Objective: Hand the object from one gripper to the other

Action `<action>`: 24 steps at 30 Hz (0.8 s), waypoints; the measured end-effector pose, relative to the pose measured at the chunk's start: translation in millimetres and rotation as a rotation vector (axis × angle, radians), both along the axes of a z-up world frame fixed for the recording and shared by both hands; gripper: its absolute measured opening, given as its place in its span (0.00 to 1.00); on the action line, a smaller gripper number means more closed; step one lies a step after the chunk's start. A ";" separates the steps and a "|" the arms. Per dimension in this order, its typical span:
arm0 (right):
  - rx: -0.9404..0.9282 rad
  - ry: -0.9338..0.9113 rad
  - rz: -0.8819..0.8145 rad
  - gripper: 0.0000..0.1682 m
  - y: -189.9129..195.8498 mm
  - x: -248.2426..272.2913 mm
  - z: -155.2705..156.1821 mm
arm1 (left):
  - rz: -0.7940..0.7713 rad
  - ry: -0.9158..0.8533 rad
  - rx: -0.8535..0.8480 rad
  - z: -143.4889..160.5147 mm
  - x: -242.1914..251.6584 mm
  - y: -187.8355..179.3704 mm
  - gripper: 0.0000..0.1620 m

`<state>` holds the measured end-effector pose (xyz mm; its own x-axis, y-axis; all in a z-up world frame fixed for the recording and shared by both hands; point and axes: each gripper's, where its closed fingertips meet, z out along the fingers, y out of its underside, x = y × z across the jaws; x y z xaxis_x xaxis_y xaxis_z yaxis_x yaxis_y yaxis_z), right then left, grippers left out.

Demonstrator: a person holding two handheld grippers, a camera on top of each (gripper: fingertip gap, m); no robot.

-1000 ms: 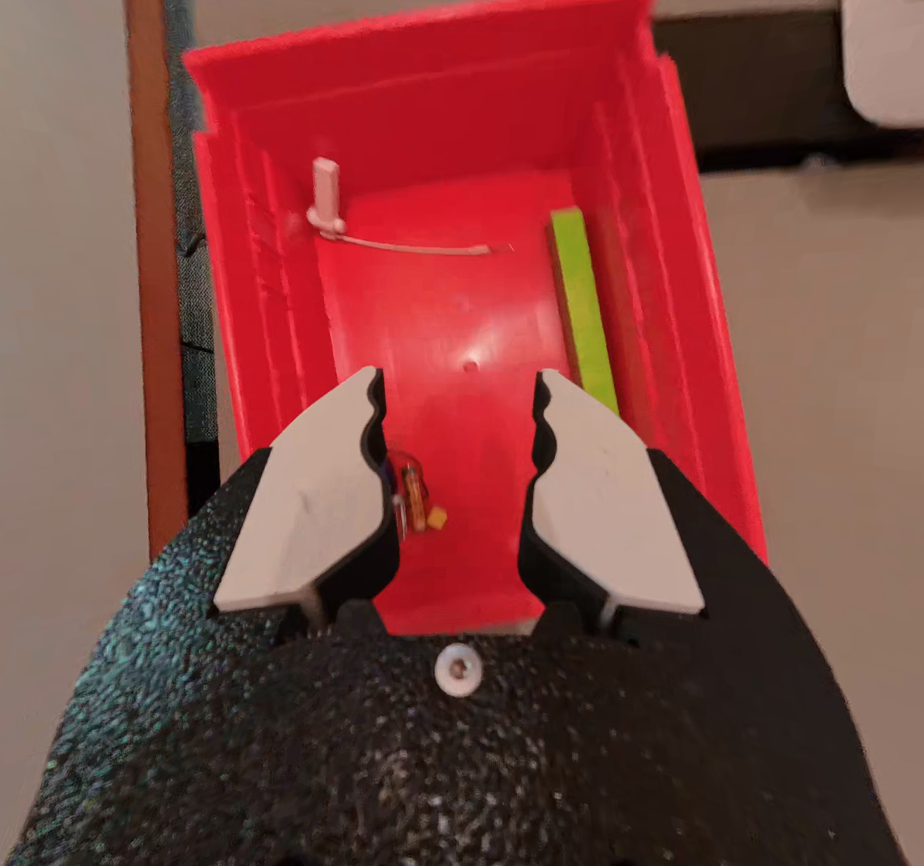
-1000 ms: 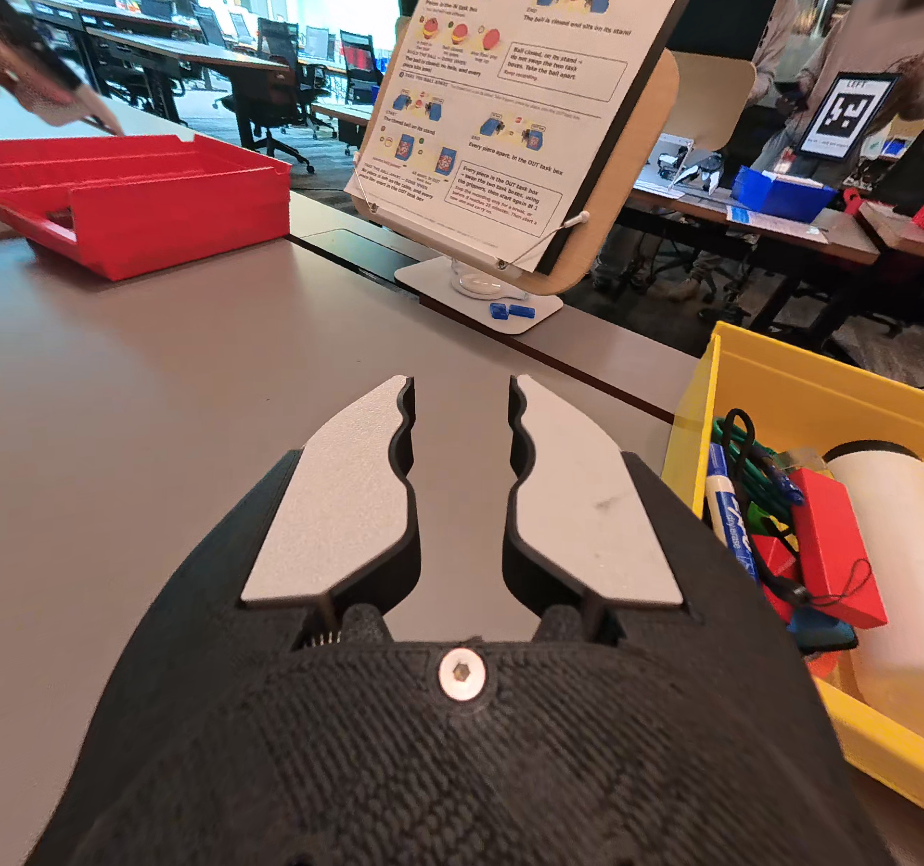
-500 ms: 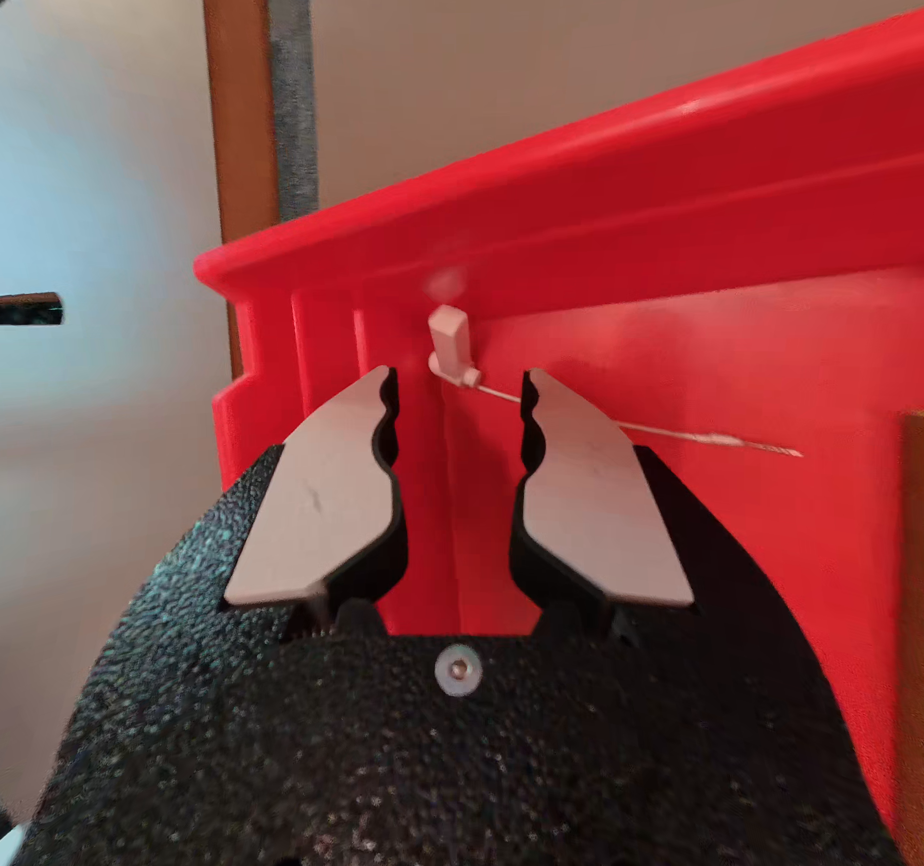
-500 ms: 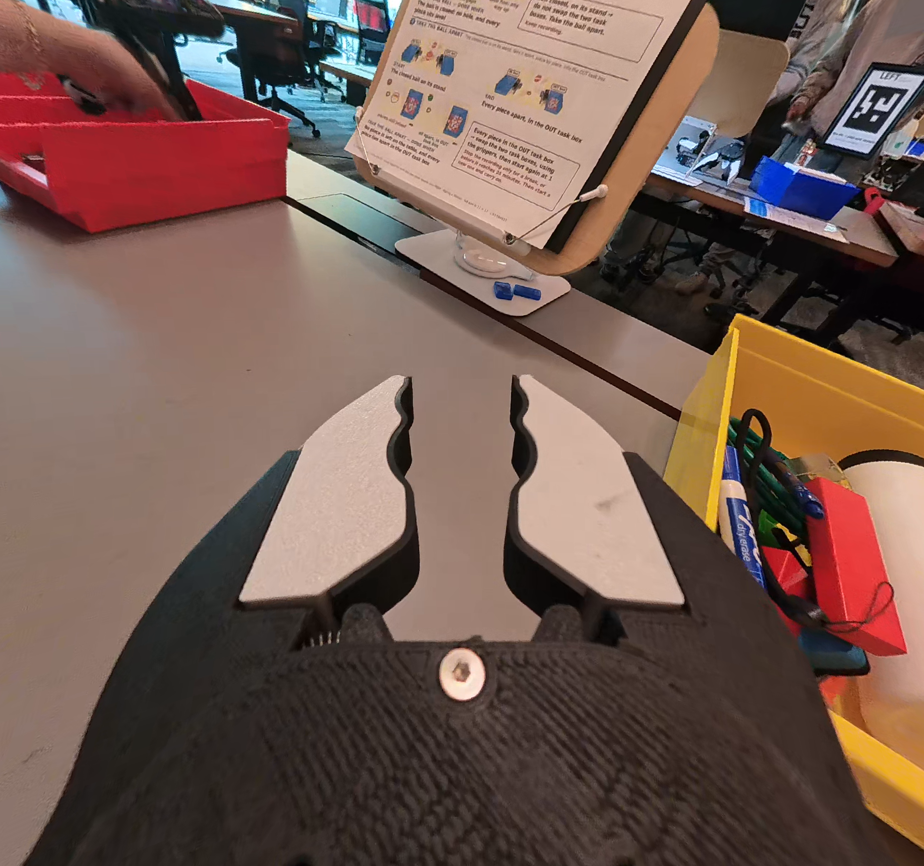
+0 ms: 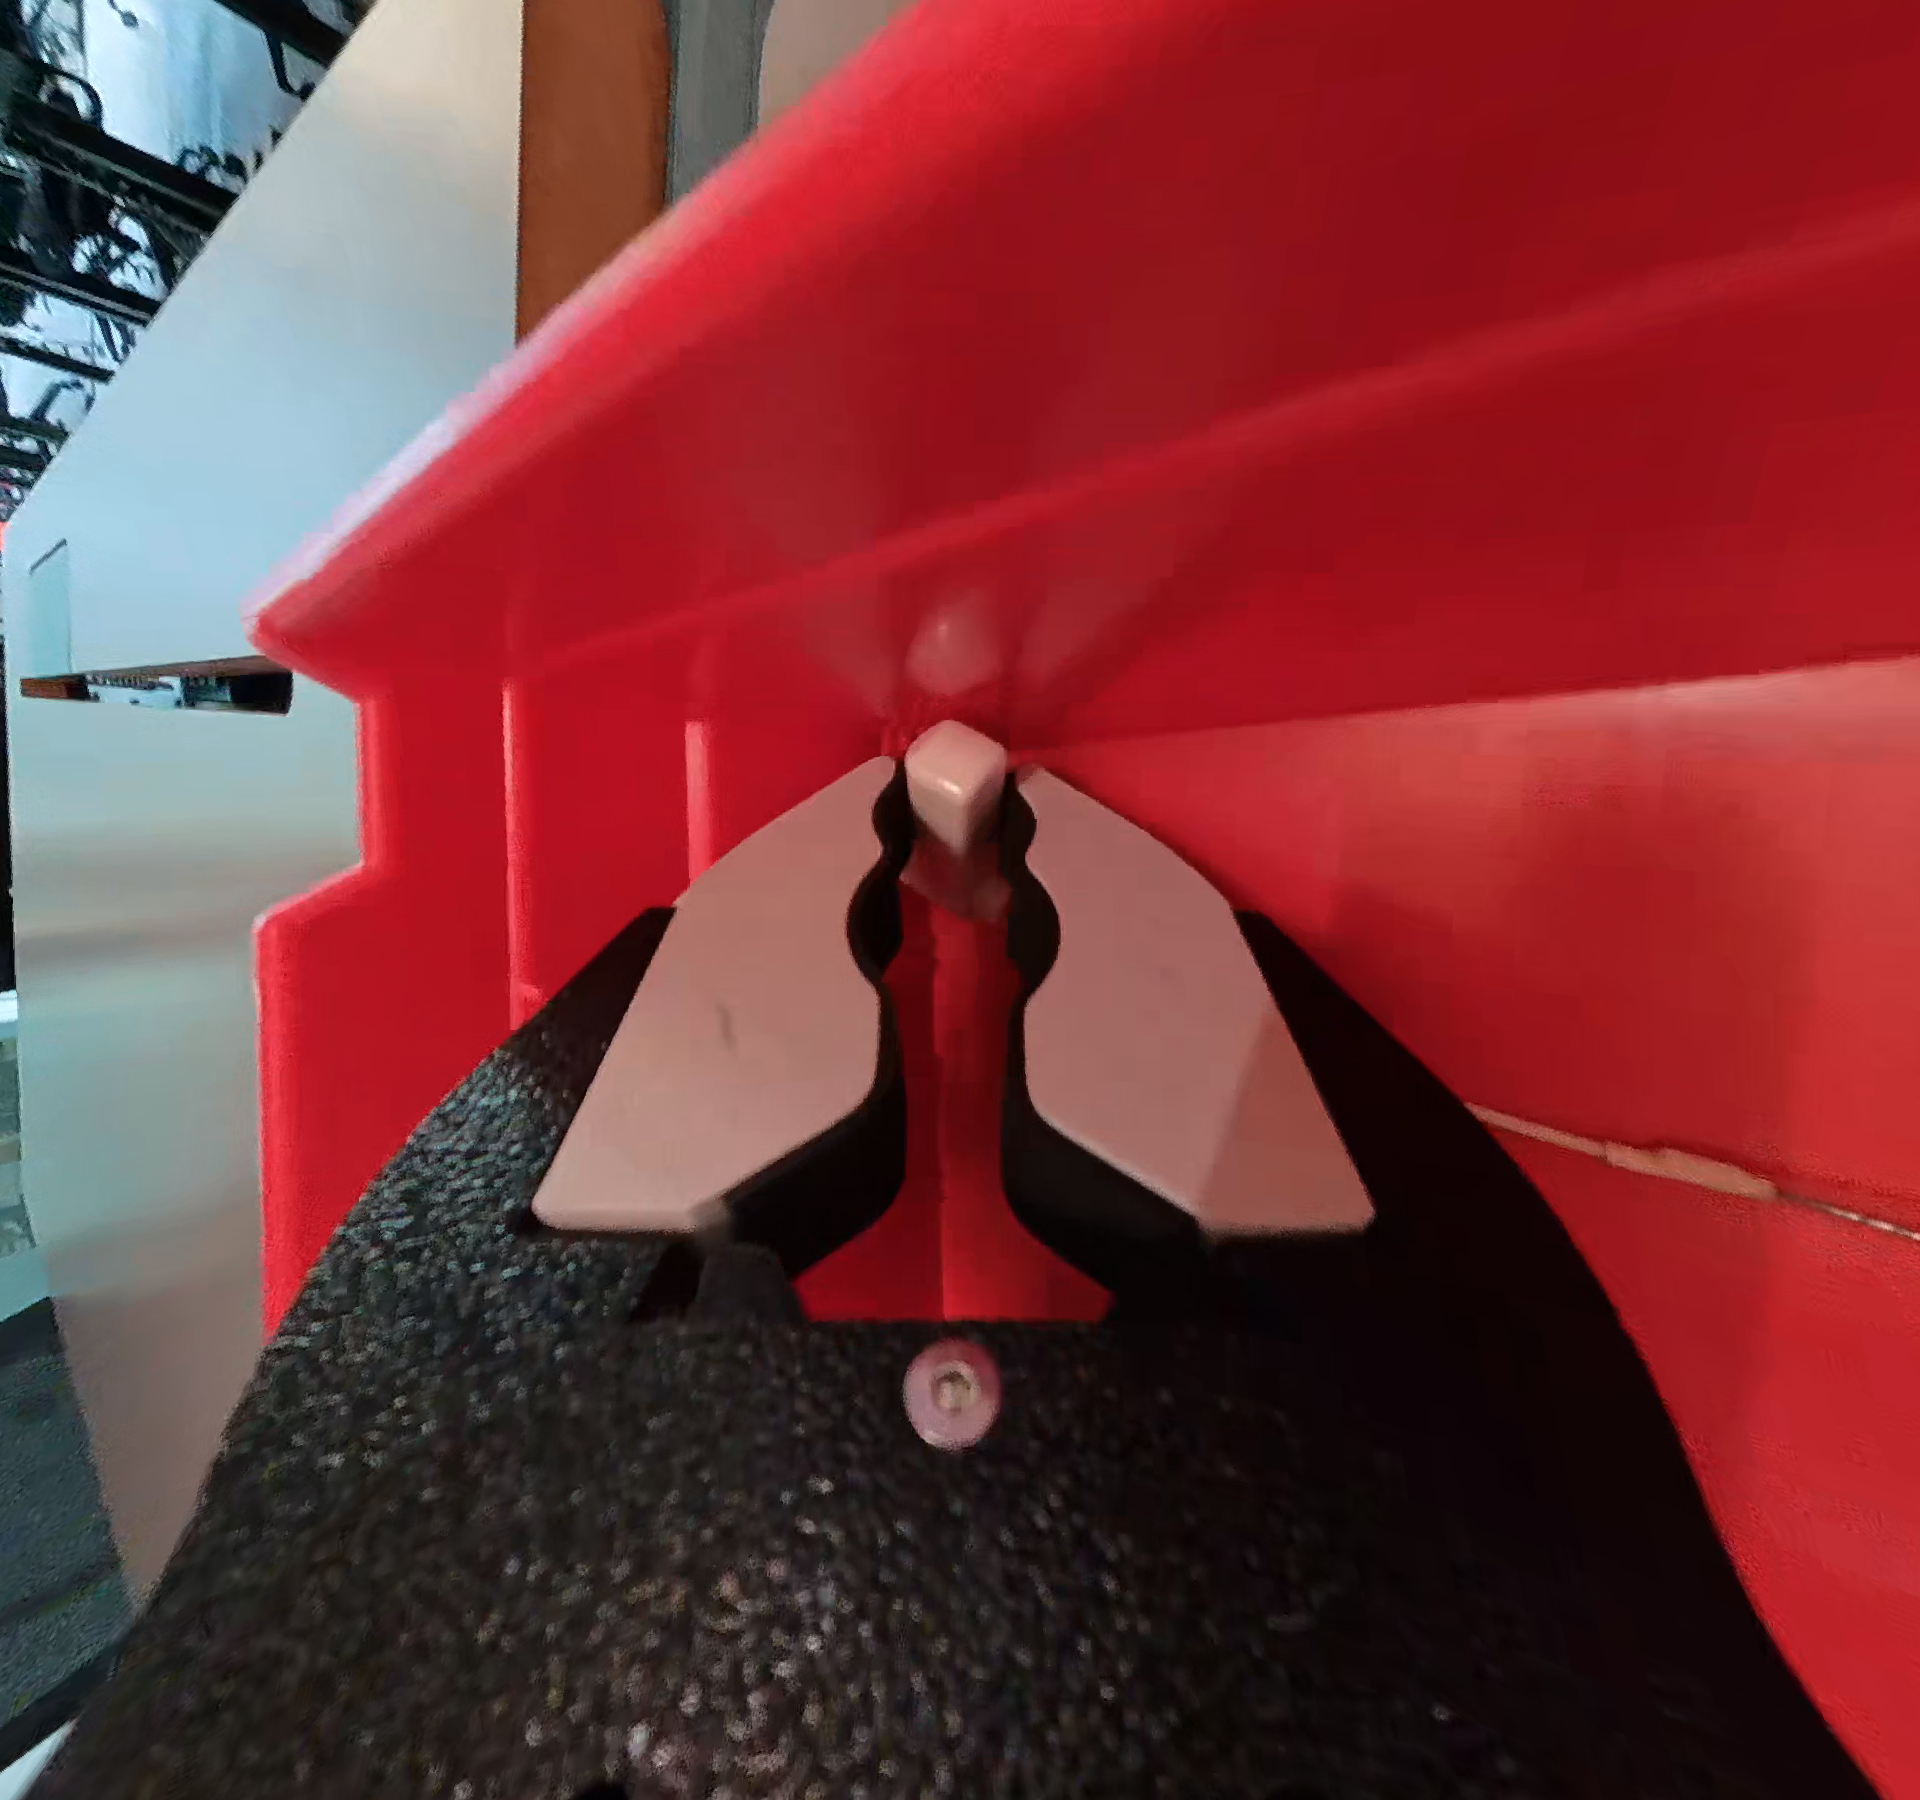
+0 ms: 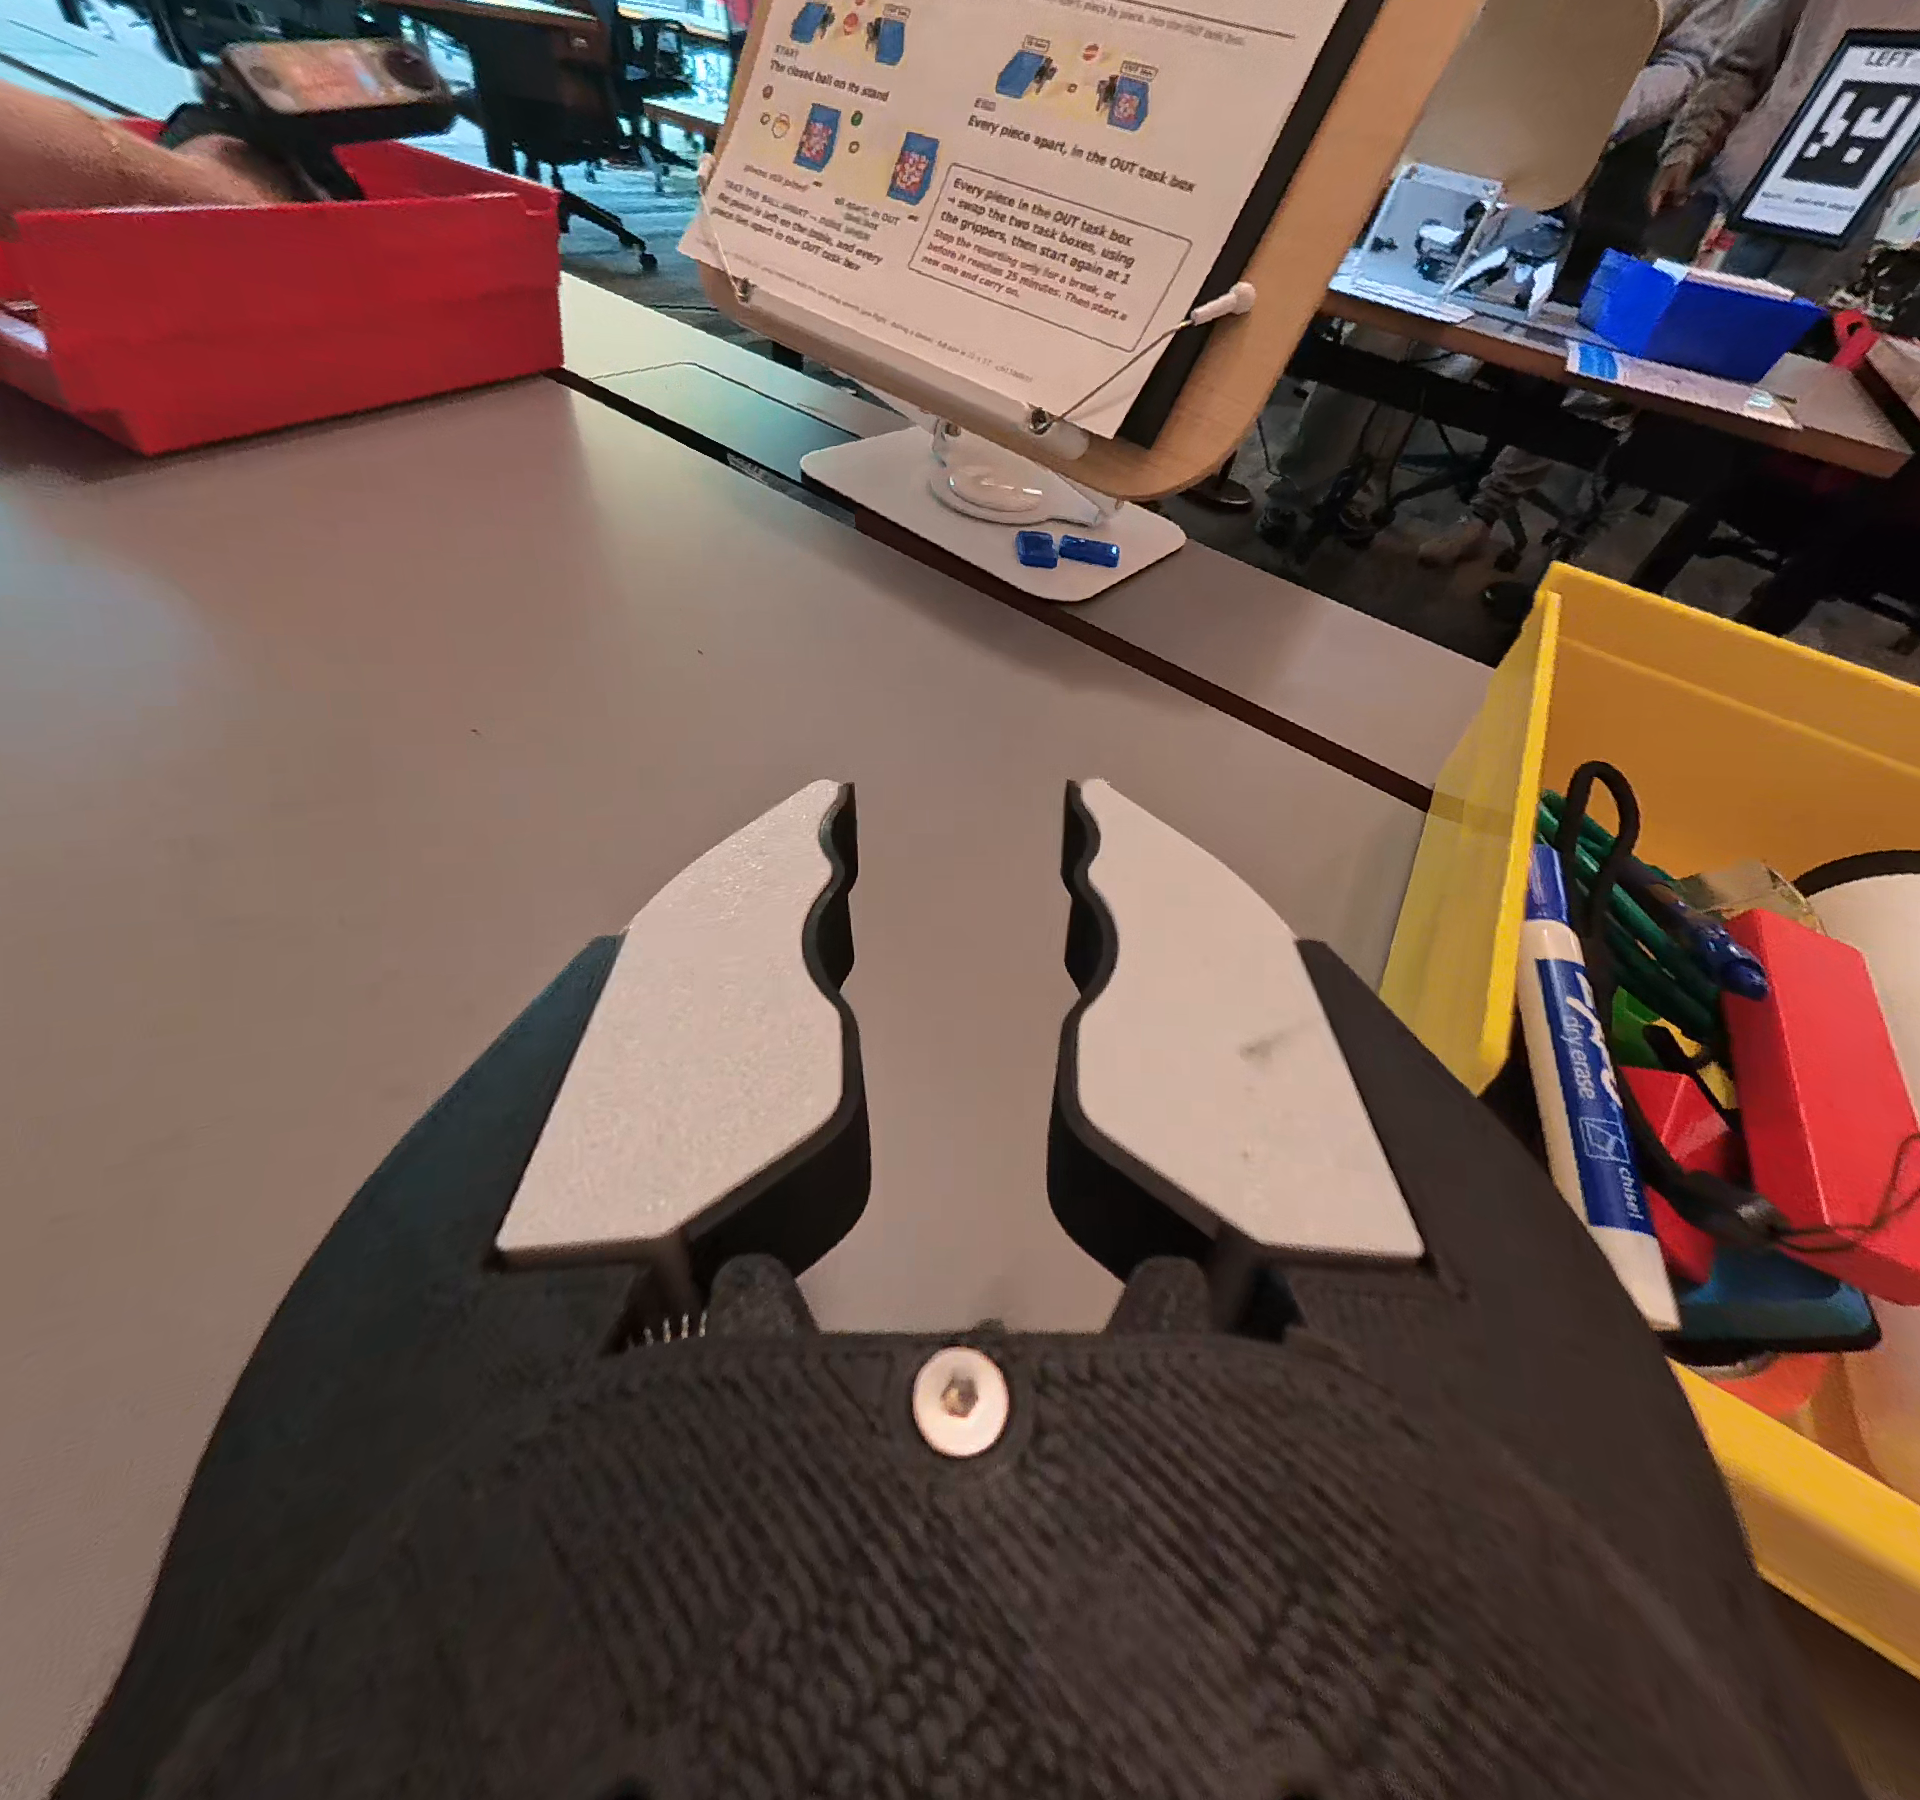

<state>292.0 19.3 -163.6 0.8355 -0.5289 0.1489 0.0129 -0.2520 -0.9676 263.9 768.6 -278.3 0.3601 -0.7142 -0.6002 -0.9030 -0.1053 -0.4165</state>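
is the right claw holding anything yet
No, the right claw is open over the bare grey table, with nothing between its fingers.

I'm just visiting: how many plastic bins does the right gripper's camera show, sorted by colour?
red bin: 1
yellow bin: 1
blue bin: 1, on the far table
Total: 3
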 end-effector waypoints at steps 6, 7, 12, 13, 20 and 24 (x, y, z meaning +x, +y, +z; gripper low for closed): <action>0.016 -0.024 -0.011 0.22 -4.2 -3.0 11.1 | -0.127 -0.149 -0.040 17.2 4.6 -27.9 0.09; 0.011 -0.033 -0.010 0.22 -3.7 -4.4 12.4 | -0.157 -0.183 -0.062 23.5 5.9 -36.5 0.10; -0.019 -0.077 0.035 0.22 7.0 -18.8 20.5 | -0.364 -0.410 -0.096 92.7 6.6 -87.5 0.09; -0.019 -0.088 0.047 0.22 10.0 -22.5 23.6 | -0.399 -0.461 -0.106 110.4 4.1 -98.3 0.09; 0.077 -0.068 0.178 0.22 40.9 -60.5 44.7 | -0.777 -0.882 -0.184 262.7 -32.5 -214.5 0.09; 0.144 -0.038 0.285 0.22 64.7 -96.6 58.7 | -1.125 -1.046 -0.313 316.1 -71.2 -327.8 0.09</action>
<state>195.4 84.0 -104.8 0.9484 -0.2922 0.1233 0.0998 -0.0940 -0.9906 192.7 440.8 37.8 -0.2769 -0.9361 -0.2167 0.0901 0.1992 -0.9758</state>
